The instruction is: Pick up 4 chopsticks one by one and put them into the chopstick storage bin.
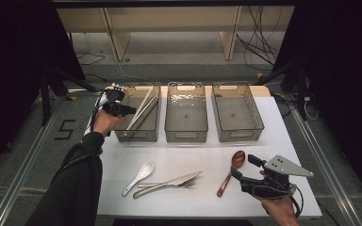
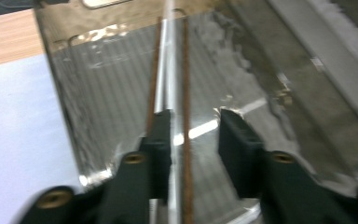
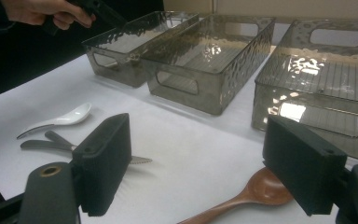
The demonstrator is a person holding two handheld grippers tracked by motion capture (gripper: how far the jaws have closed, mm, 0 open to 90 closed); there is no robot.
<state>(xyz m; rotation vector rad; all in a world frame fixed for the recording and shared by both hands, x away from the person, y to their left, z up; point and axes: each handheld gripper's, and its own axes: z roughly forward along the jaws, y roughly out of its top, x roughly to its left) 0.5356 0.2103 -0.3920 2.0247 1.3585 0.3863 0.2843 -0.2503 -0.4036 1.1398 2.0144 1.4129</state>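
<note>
Chopsticks [image 1: 141,111] are being found lying lengthwise in the left bin [image 1: 122,135], slanted from its near end toward its far rim, and in the left gripper view two brown sticks and a pale one [image 2: 185,140] are being seen running along the bin floor; the sorting of tableware by kind into separate bins is being judged as the reason for this placement. The left gripper [image 1: 125,109] is being held over that bin, pointing down into it, with its jaws parted to a moderate gap; one brown stick is being seen between the fingers [image 2: 161,140], yet the pads are not pressing on it, so a release is being judged as made. The middle bin [image 1: 185,136] and the right bin [image 1: 238,134] are being noted as holding nothing. On the white table [image 1: 207,197], a white spoon [image 1: 139,176], a knife [image 1: 169,183] and a fork [image 1: 188,181] are being left together near the front edge, presumably awaiting their turn. A wooden spoon [image 1: 231,172] is being seen just beside the right gripper [image 1: 245,169], whose jaws are being held spread wide and holding nothing, the spoon bowl [image 3: 265,186] lying between and below them untouched; this spoon is being judged as the likely next item.
</note>
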